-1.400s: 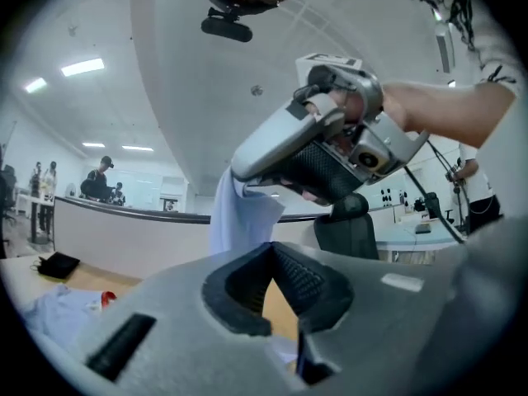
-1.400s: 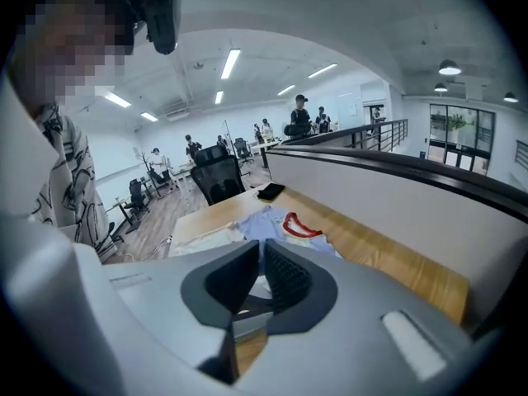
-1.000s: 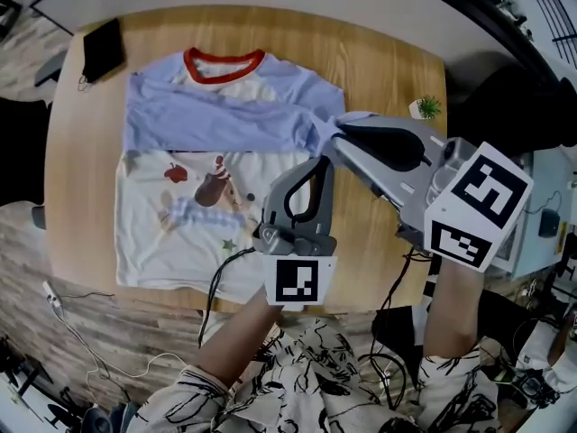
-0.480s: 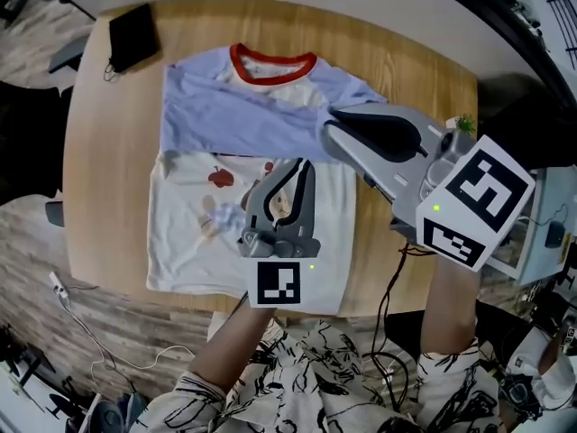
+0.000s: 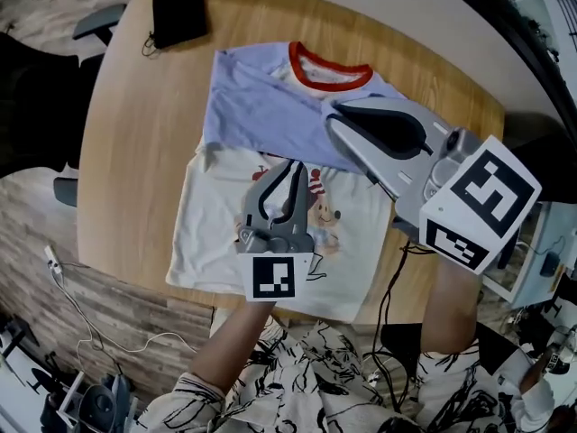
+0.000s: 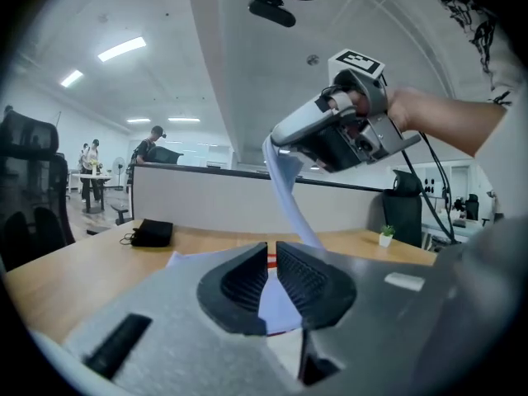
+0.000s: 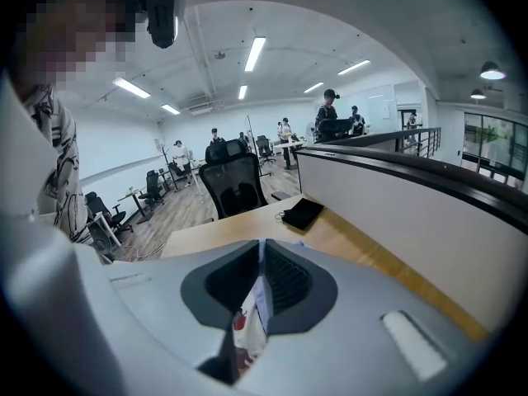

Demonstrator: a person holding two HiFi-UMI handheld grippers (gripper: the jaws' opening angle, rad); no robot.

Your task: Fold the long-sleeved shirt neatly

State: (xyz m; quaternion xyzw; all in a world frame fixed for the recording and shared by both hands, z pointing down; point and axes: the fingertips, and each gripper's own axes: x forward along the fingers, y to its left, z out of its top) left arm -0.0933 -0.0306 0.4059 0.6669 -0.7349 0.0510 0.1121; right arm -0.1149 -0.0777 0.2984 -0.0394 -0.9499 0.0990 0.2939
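The long-sleeved shirt (image 5: 270, 242) lies flat on the wooden table (image 5: 135, 152), with a white printed body, lavender sleeves and a red collar (image 5: 329, 75). One sleeve is folded across the chest. My right gripper (image 5: 332, 117) is shut on the other lavender sleeve (image 6: 289, 196), which hangs from it as a strip; cloth shows in its jaws (image 7: 254, 312). My left gripper (image 5: 293, 165) hovers over the printed chest. Its jaws have just been opening and stand a slit apart (image 6: 271, 258), with nothing pinched.
A black pouch (image 5: 178, 12) lies at the table's far left corner. A small potted plant (image 6: 385, 235) stands at the far right edge. Cables trail on the floor (image 5: 72, 305). An office chair (image 7: 235, 184) stands beyond the table.
Both grippers have moved left across the shirt, the right one bringing its sleeve in over the chest. The left gripper's tips now sit over the print.
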